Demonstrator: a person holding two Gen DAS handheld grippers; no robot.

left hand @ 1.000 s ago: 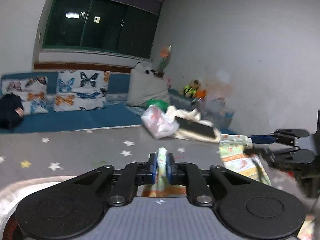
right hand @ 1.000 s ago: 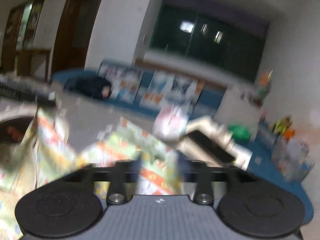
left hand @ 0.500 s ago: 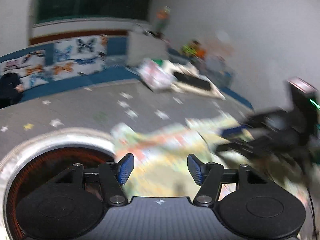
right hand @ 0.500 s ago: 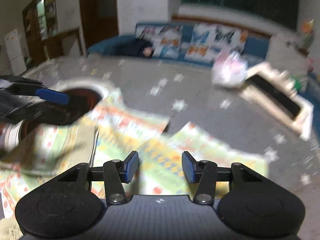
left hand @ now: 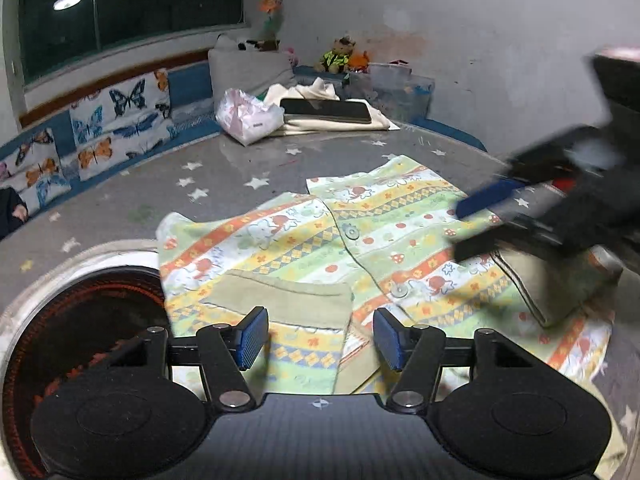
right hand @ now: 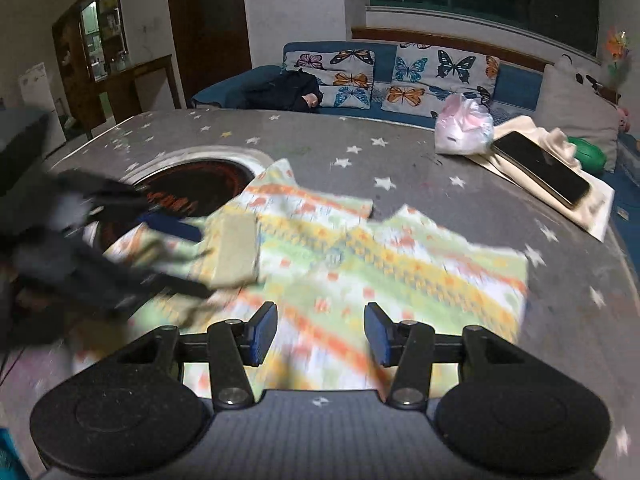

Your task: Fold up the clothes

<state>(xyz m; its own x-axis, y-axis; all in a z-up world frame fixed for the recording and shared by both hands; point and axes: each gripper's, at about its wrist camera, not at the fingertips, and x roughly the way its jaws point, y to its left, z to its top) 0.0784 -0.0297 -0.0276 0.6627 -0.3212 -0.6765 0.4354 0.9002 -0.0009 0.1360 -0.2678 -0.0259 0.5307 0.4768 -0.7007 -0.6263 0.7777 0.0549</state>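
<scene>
Room: dim, one dark window, one blue bench with two butterfly cushions (right hand: 436, 76).
Table (left hand: 240, 168): one, grey with white stars, one round red-lit opening (left hand: 80, 320) at its left.
Garment (left hand: 360, 240): one striped printed shirt spread flat on the table, two buttons showing, one khaki cuff folded over at each side.
Left gripper (left hand: 320, 338): jaws apart, just opened, hovering over the near cuff, nothing pinched.
Right gripper (right hand: 320, 332): jaws apart above the shirt, empty.
Small things: one phone (right hand: 540, 168), one plastic bag (right hand: 460, 128).

Home living room: butterfly cushions (right hand: 432, 76), stuffed toys (left hand: 338, 54).
</scene>
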